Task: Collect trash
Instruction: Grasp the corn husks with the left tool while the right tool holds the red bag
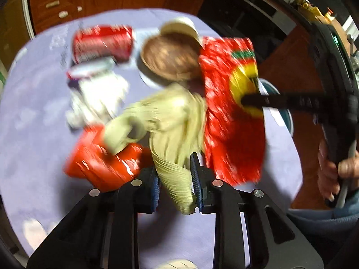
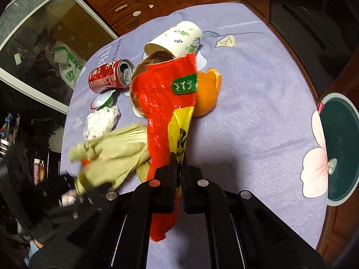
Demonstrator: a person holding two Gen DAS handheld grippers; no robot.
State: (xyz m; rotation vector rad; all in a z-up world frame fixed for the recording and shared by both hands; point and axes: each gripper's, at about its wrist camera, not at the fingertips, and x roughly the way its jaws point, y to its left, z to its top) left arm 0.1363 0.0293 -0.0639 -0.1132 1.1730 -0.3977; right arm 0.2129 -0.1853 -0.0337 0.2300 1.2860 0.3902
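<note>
Item: crinkly red-and-yellow plastic snack bag, light, slippery, limp, lifted above lavender-clothed table; right gripper pinches its edge; left gripper clamps pale-green dried husk, papery, fragile; best held at bunched ends.

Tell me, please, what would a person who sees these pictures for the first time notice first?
First, the big red and yellow plastic bag, pinched at its lower end by the right tongs and hanging over the middle of the lilac tablecloth. Next, the pale corn husk just left of it, caught in the left tongs. Behind them lie a red soda can and a tipped paper cup.
</note>
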